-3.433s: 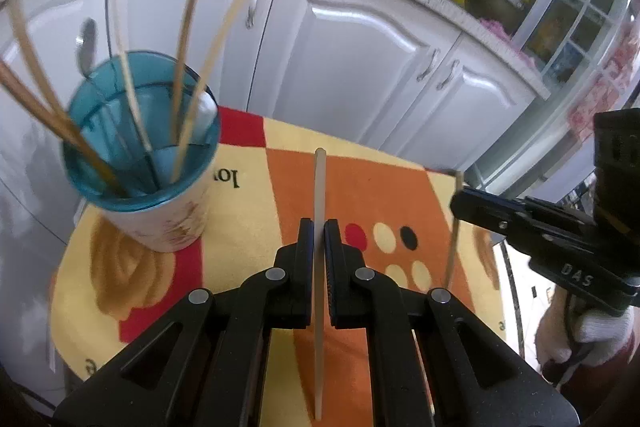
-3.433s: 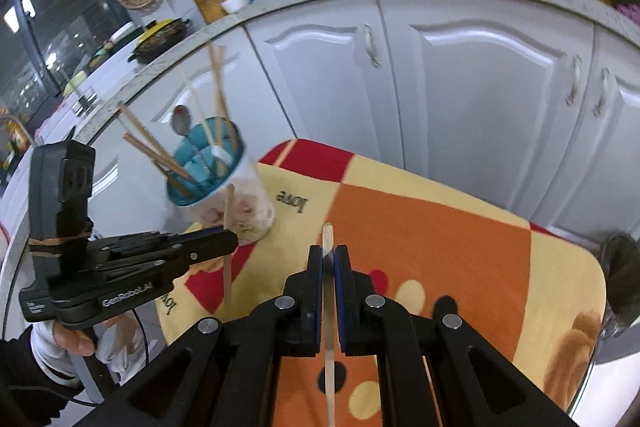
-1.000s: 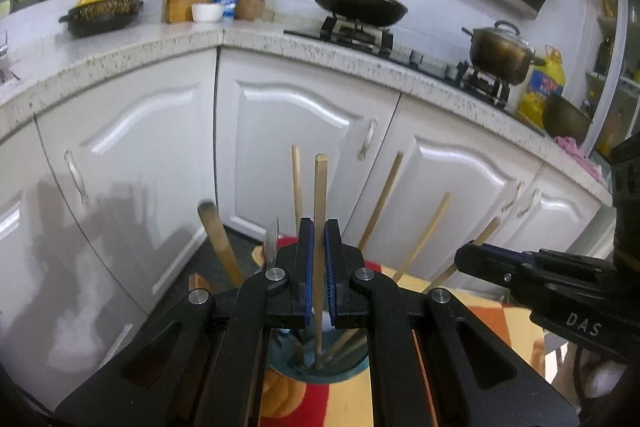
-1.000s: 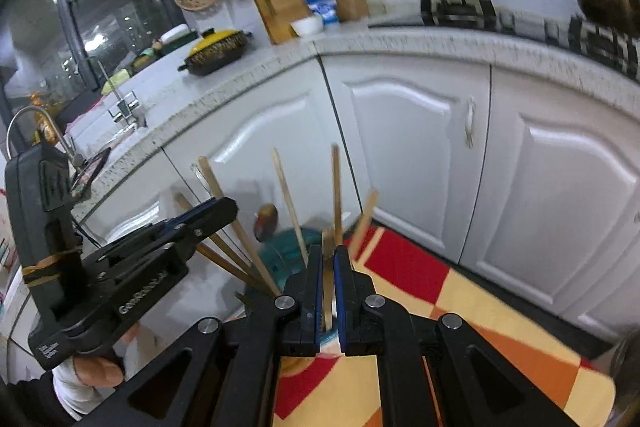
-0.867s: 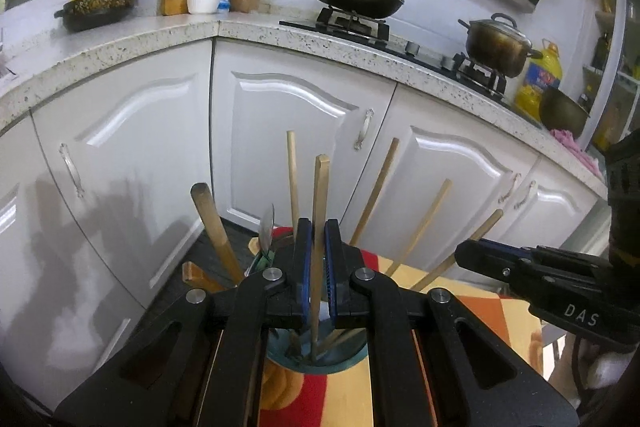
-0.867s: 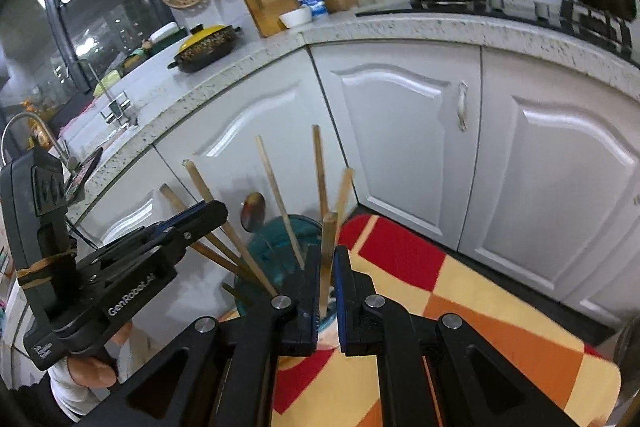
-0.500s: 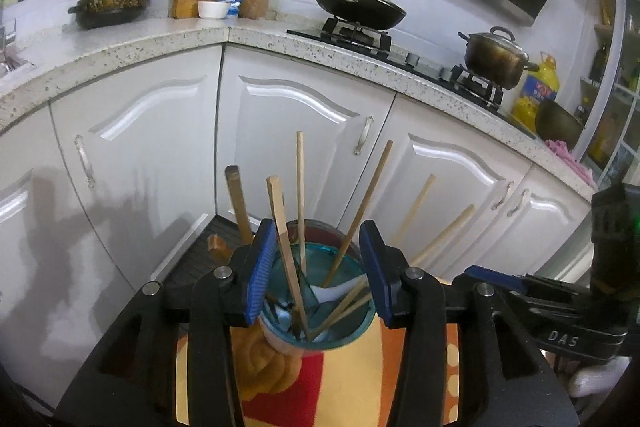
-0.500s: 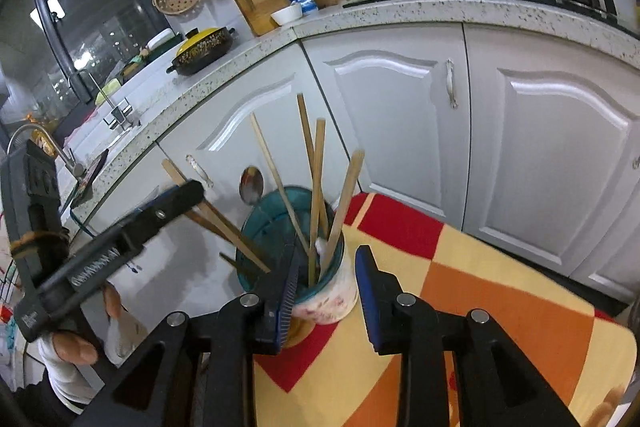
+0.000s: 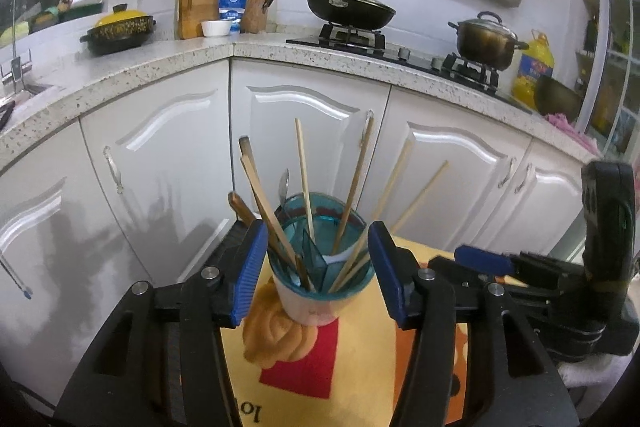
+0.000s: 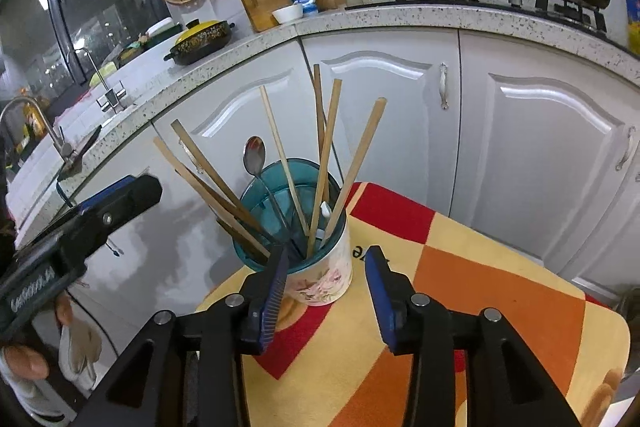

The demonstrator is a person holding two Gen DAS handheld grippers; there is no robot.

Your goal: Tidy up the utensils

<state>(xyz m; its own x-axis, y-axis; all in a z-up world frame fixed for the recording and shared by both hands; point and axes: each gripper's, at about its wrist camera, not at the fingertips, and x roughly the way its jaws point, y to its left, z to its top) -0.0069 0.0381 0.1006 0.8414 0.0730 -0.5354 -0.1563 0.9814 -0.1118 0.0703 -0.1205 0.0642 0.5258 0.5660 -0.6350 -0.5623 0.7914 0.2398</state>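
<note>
A: Start with the big things. What is in front of you?

B: You face white cabinets (image 9: 304, 131) under a speckled counter (image 10: 400, 17). Below you is the table (image 10: 500, 307), covered in a red, orange and yellow cloth.

A: And the cup?

B: The cup (image 10: 320, 267) stands upright near the table's far corner, white with a floral print and a teal liner. In the left wrist view you see it (image 9: 308, 307) framed between your own pads.

A: Which way do the chopsticks run?

B: The chopsticks (image 10: 326, 163) all stand tips down in the cup, long axes steep, tops fanning outward. In the right wrist view two darker ones lean far left, one pale one tilts left, and three stand near upright or lean right. A metal spoon (image 10: 254, 151) stands among them, bowl up, handle down in the cup.

A: Your tongs?

B: Your left gripper (image 9: 316, 267) is spread wide; its jaws have just been opening and its pads press on nothing, though the cup and sticks show between them. Your right gripper (image 10: 326, 291) is parted less far; its jaws have just been opening too and grip nothing, with the cup's base seen in the gap. In the left wrist view your right gripper (image 9: 480, 261) sits to the right of the cup, apart from it.
</note>
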